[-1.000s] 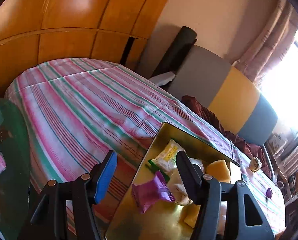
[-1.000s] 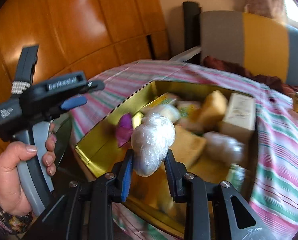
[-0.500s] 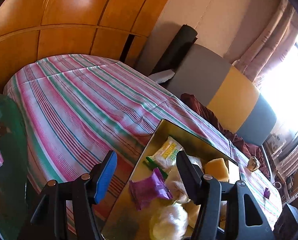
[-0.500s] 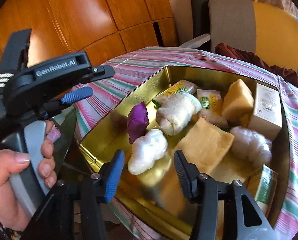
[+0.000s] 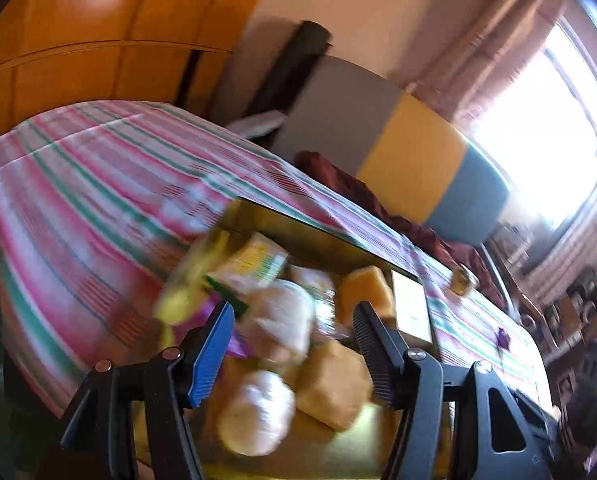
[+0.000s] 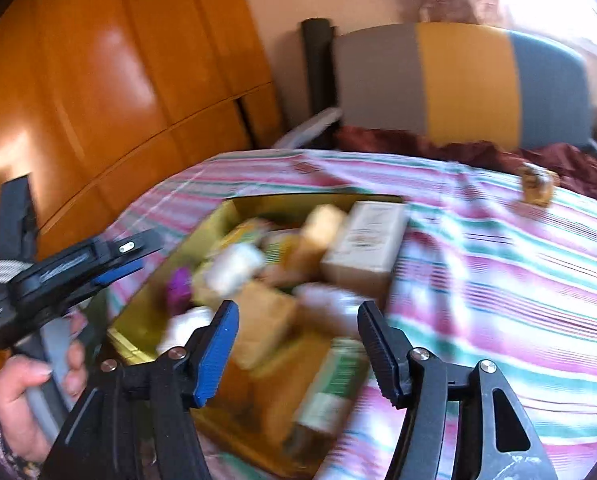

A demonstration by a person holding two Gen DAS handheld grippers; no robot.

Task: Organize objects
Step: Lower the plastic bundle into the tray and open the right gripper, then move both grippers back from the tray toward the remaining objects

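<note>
Presently, from left to right in the right wrist view: a hand (image 6: 22,396) in a patterned sleeve grips the handle of the left tongs (image 6: 110,264), seen from the side at the left edge, beside the near-left corner of a gold tin (image 6: 138,300). That tin sits on a bed covered by a pink, green and white striped spread (image 6: 518,280), in front of orange wooden panels (image 6: 98,80). Contents, blurred: a purple wrapper (image 6: 178,292) by the left wall, white plastic-wrapped bundles (image 6: 234,264), tan blocks (image 6: 266,320), a cream box (image 6: 362,240) at the far right corner, a green-and-white packet (image 6: 334,380) at the near right. The right tongs (image 6: 294,344) hang over the tin's near part with jaws opening and nothing between the pads; the tan block and white bundles lie below and beyond the gap. Farther right, a small yellowish item (image 6: 536,186) sits alone on the spread, well apart from the tin, before a grey, yellow and blue headboard (image 6: 458,80). In the left wrist view, the left tongs (image 5: 294,350) stand moderately wide and empty above the tin (image 5: 298,228); a white bundle (image 5: 258,412) and a tan block (image 5: 334,384) lie under the gap, and the cream box (image 5: 412,308) is just right of the right finger.
</note>
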